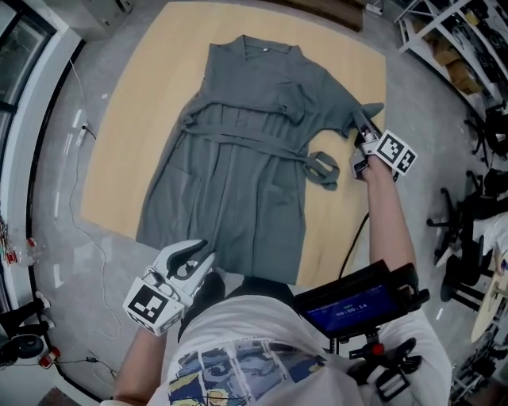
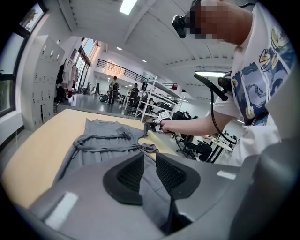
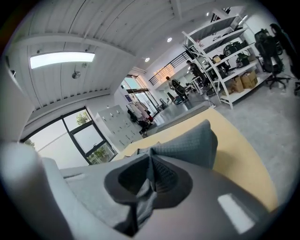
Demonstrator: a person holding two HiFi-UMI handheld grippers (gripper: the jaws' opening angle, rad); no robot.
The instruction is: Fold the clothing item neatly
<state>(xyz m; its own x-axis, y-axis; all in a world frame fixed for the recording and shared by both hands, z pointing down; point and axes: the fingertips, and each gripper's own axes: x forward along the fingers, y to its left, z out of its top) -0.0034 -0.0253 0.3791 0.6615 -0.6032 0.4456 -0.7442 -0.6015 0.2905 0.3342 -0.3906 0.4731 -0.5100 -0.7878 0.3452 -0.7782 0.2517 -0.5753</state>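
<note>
Left gripper (image 1: 202,254) clamping dress hem (image 1: 254,270), right gripper (image 1: 361,127) pinching sleeve (image 1: 348,105), grips clear in gripper views

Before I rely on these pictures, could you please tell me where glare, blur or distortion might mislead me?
Head view: evenly lit and sharp on the dress, edges bowed. Left gripper view: heavy fisheye, dark corners, ceiling light blown out. Right gripper view: same fisheye, ceiling lamp glaring, windows bright.
</note>
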